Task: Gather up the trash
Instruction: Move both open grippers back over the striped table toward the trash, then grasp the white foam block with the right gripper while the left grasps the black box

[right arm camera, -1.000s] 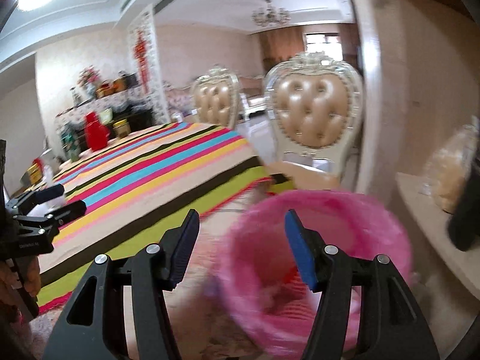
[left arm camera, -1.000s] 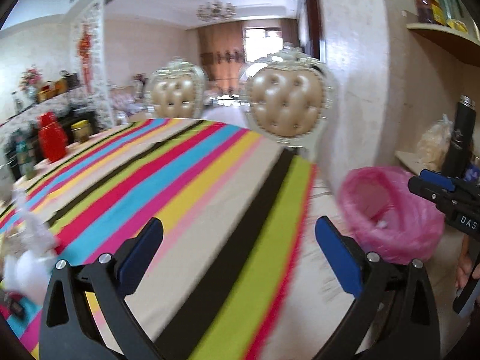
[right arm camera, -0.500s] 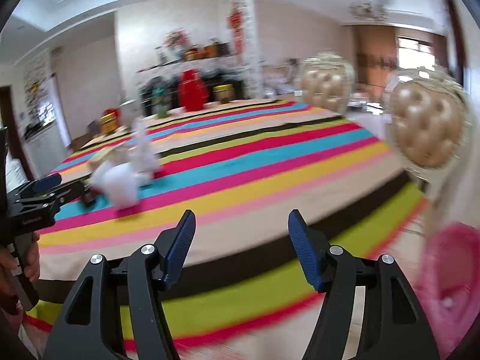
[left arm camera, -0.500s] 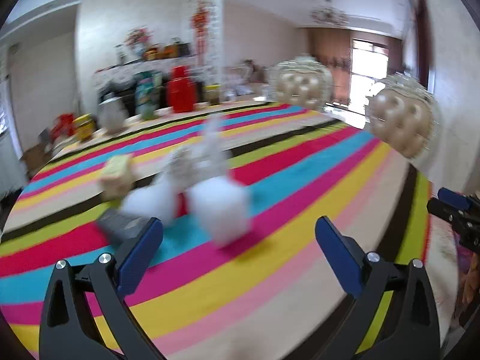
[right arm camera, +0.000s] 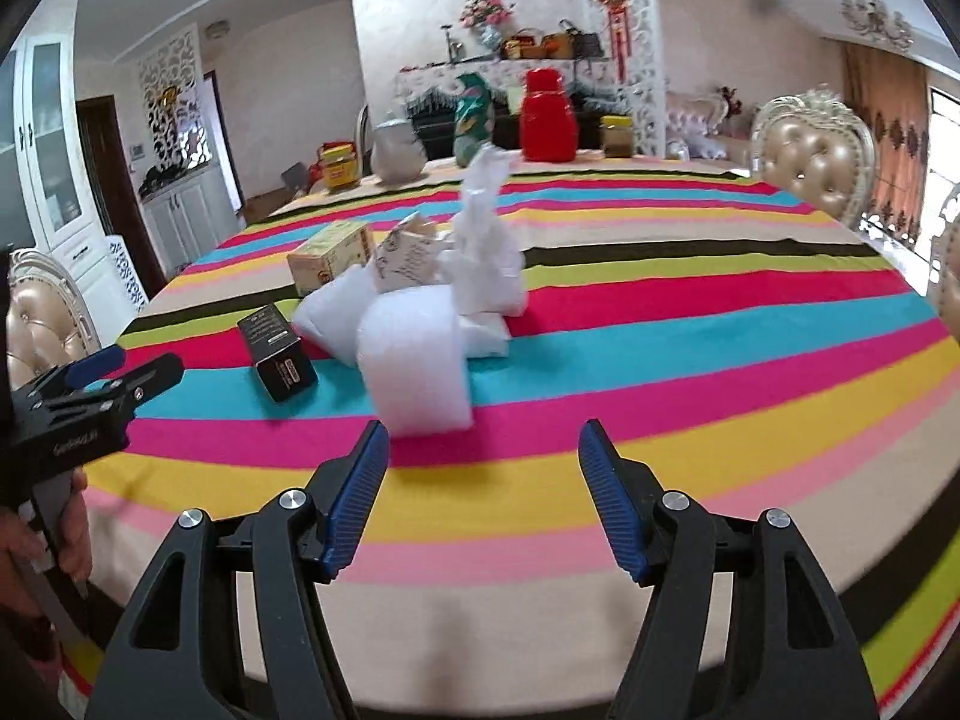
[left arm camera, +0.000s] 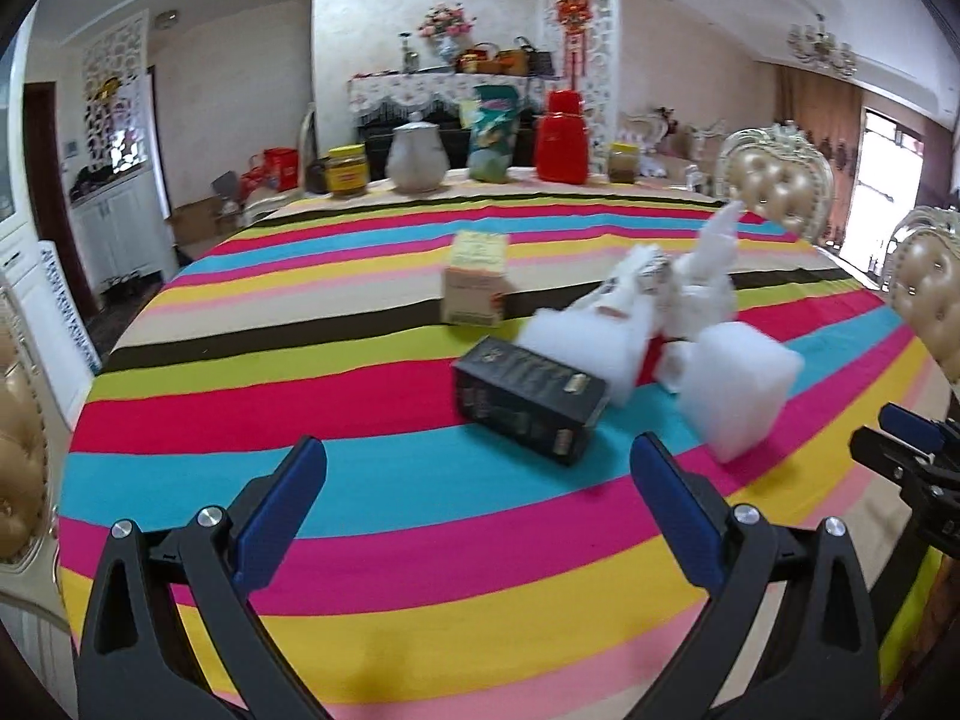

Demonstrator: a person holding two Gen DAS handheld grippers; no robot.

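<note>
Because the trash sits in one loose heap on the striped tablecloth (right arm camera: 690,360), ahead of both tools, the next move turns on which piece lies nearest which hand; the white foam block (right arm camera: 414,366) stands just beyond the right gripper (right arm camera: 480,492), slightly left of its centre line, while the black box (left arm camera: 528,399) lies ahead of the left gripper (left arm camera: 480,504) and a little right, its long axis slanting across that gripper's line rather than along it. The right jaws have just been opening and stand apart with nothing between them; the left jaws are also spread wide and empty. Behind the front pieces — close-packed and partly touching — sit crumpled white paper (right arm camera: 486,252), a printed carton (right arm camera: 408,258) and a yellow-green box (right arm camera: 330,255). Jars, a kettle and a red container line the far edge, well apart from the heap; nothing blocks either approach, though the foam block partly hides what lies behind it.
</note>
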